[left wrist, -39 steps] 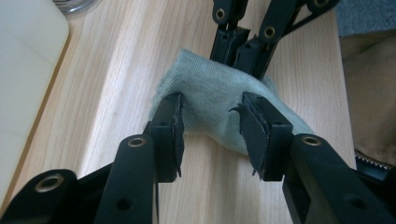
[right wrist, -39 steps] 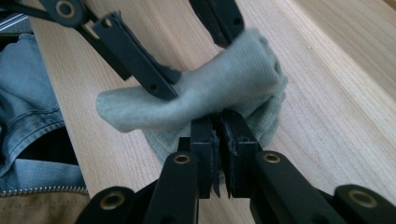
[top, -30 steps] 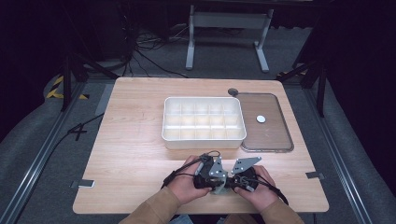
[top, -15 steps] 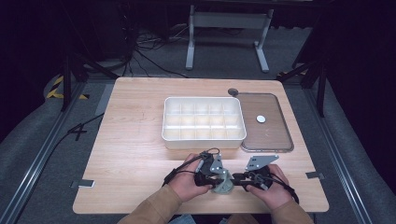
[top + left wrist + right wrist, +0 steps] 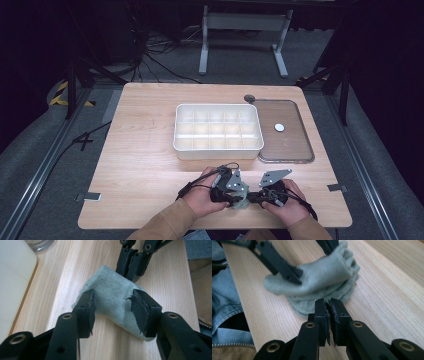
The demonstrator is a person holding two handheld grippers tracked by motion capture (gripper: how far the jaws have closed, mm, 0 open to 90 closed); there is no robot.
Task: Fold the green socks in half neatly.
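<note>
Near the table's front edge, both grippers flank a grey-green sock [image 5: 113, 297].

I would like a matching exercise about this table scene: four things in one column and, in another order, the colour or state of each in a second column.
Things:
1. sock
2. divided tray
3. left gripper
4. right gripper

Descriptions:
A. white, compartments empty
B. jaws shut together at the edge of the fabric
C. grey-green, bunched up near the table's front edge
D. jaws spread apart, one on each side of the fabric

Pairs: 1-C, 2-A, 3-D, 4-B
</note>
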